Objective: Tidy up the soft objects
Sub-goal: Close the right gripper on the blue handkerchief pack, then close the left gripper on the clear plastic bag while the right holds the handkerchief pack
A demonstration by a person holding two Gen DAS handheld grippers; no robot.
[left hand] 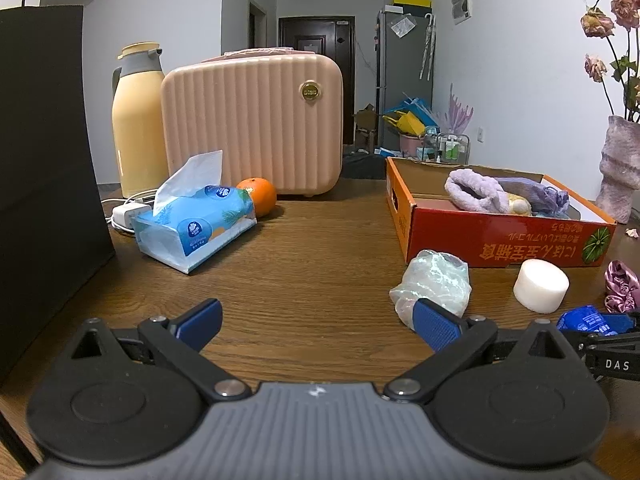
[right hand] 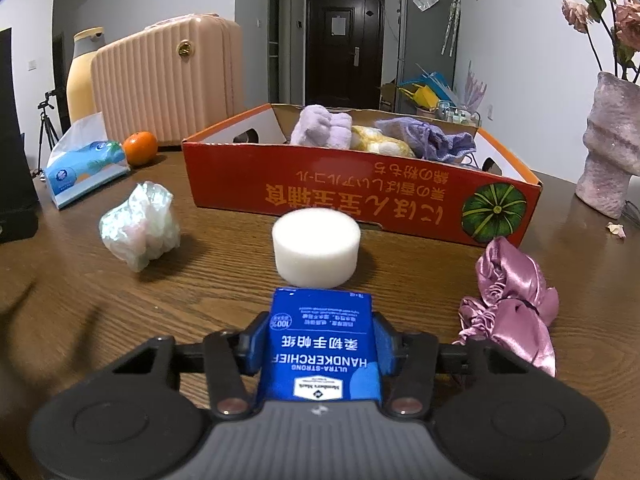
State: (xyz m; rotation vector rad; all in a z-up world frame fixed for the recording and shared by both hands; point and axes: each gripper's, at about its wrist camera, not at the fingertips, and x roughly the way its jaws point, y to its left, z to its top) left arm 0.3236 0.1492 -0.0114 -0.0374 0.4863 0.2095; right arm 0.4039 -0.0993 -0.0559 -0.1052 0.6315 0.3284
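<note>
The right gripper is clamped on a blue tissue pack, its blue pads pressing both long sides so the soft pack sits squarely between them, flat on the wooden table. The pack reads "ULTRA-STRONG HANDKERCHIEF" and "100%", with a small logo I cannot make out for sure.

The left gripper hangs released over bare wood, holding nothing; a crumpled plastic bag lies at its two o'clock, just beyond the right pad.

From the right wrist, a white foam puck stands at twelve o'clock right behind the pack, and a pink satin scrunchie lies at three o'clock. Beyond the puck sits the orange cardboard box, printed with Japanese lettering and a green pumpkin, already holding plush and knitted items, so it looks like the collecting spot. At ten o'clock are a blue tissue box and an orange.
</note>
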